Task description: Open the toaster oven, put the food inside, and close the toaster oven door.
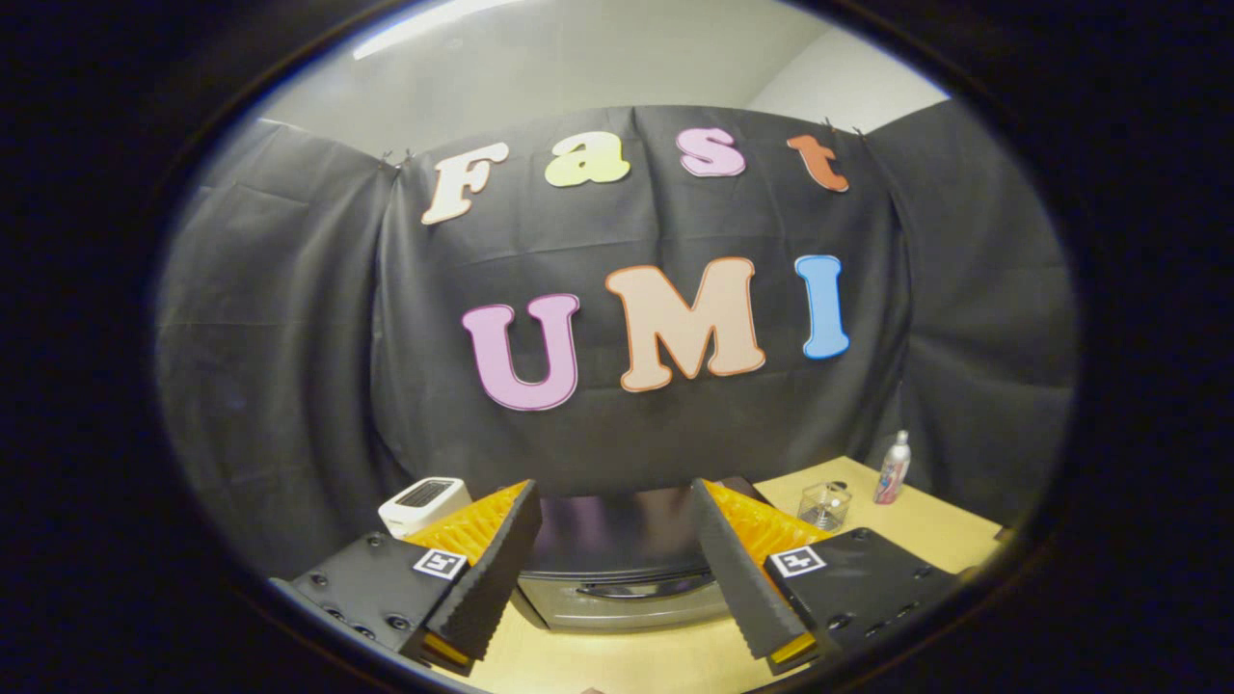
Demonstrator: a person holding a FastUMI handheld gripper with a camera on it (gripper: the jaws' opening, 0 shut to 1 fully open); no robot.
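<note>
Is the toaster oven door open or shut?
Shut. The toaster oven door stands flat against its front, handle at the top. The open gripper holds nothing.

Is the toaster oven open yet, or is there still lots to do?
Nothing looks done yet. The toaster oven sits just ahead of the fingers with its door shut and handle untouched. The gripper is open and holds nothing. Still left: opening the door, putting the food in, closing it.
</note>
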